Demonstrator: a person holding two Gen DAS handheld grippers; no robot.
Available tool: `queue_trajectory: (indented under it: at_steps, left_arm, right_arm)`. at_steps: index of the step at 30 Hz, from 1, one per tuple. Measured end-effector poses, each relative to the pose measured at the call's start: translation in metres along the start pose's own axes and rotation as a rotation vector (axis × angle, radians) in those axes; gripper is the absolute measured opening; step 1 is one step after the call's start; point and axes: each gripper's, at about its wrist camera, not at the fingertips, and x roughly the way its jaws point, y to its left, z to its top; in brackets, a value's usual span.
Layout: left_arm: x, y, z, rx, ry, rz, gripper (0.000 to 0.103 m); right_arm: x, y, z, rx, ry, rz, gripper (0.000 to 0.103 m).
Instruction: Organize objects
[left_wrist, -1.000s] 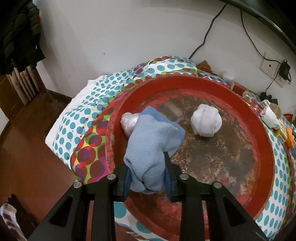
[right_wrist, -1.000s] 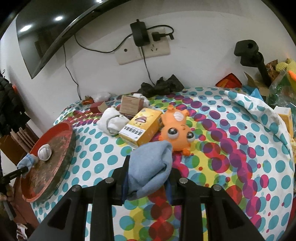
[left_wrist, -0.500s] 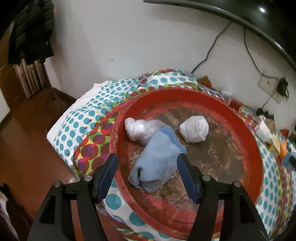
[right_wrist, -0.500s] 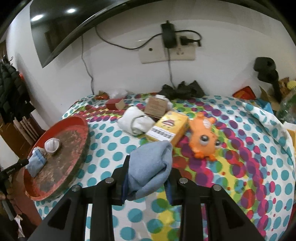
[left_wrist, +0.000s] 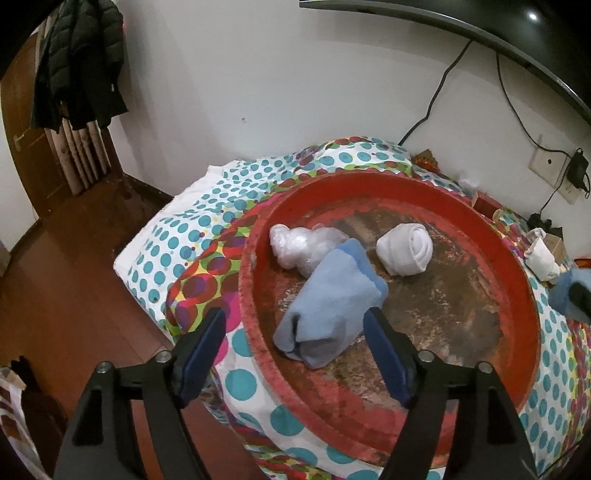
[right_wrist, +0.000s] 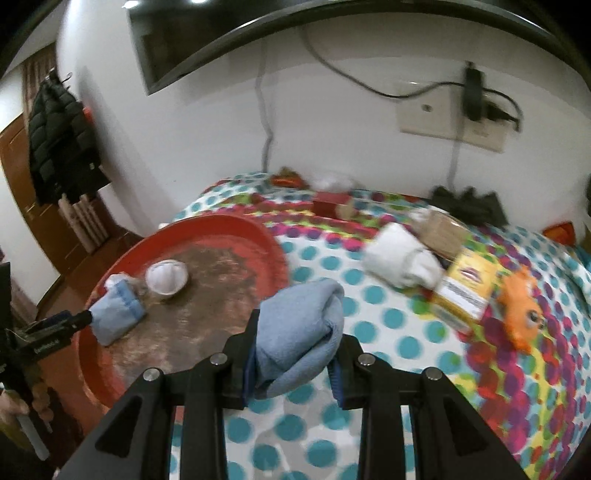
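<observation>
Blue sock (left_wrist: 330, 301) down in the red tray (left_wrist: 519, 280), lying near the tray's front-left edge, its cuff leaning against a clear plastic bundle (left_wrist: 301, 248). Left gripper (left_wrist: 295, 345) spread wide around it, jaws just been opening, pads off the fabric on both sides, sock loose between them. Rolled white sock (left_wrist: 405, 249) sitting just beyond, toward the tray's middle, apart from the blue one. Tray perched on the left end of the polka-dot tablecloth (left_wrist: 207, 221), rim overhanging that edge.

Over on the other side: right gripper (right_wrist: 293, 356) clamped tight on a second blue sock (right_wrist: 299, 330), fabric bulging up out of the jaws, carried above the cloth just beside the tray's right rim. Slightly blurred view here. Further along the cloth, a folded white cloth (right_wrist: 402, 260), a yellow box (right_wrist: 463, 288) touching it, an orange plush toy (right_wrist: 522, 301) right beside the box. Small brown box (right_wrist: 441, 230) behind those, small red box (right_wrist: 328, 203) near the far edge by the wall. At the left border of the right wrist view, a hand (right_wrist: 22, 406) holding the left gripper's handle.
</observation>
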Motion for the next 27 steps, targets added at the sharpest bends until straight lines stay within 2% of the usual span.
queue_trajectory:
  at_steps: [5, 14, 27]
  left_arm:
    - [-0.002, 0.001, 0.001, 0.018, -0.014, 0.006, 0.081]
    - [-0.001, -0.003, 0.0, 0.058, -0.024, 0.032, 0.082]
    - [-0.001, 0.008, 0.003, 0.031, -0.031, 0.019, 0.088]
  right_arm:
    - [0.012, 0.034, 0.004, -0.042, 0.009, 0.036, 0.031]
    - [0.043, 0.085, 0.004, -0.119, 0.067, 0.067, 0.031]
    - [0.075, 0.123, -0.002, -0.185, 0.141, 0.083, 0.033]
